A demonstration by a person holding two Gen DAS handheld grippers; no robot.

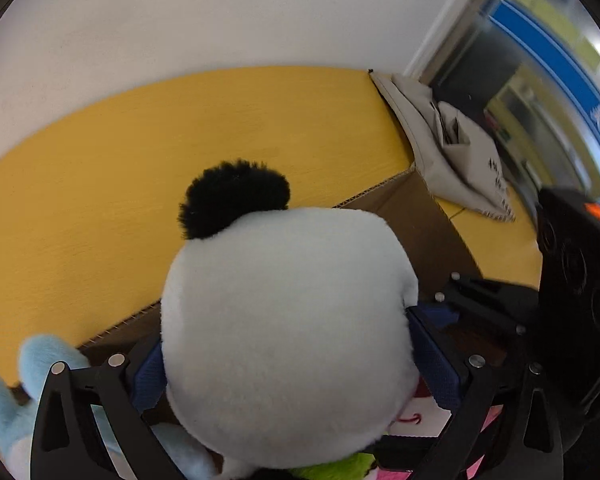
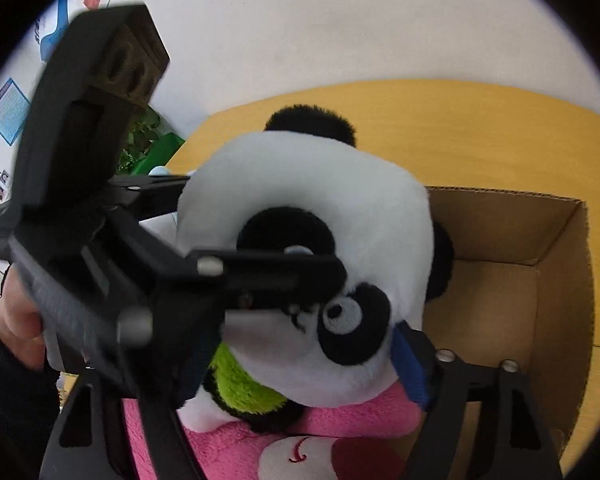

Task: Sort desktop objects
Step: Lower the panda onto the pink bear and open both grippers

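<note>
Both grippers: black frames w/ silver screws, blue pads; left gripper [image 1: 288,356], right gripper [image 2: 300,364]. Dark sleeve [image 2: 4,380] at 8 o'clock.

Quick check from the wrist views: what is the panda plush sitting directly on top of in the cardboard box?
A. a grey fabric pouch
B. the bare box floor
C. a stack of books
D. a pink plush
D: in the right wrist view the panda plush lies on a pink plush, inside the cardboard box.
</note>
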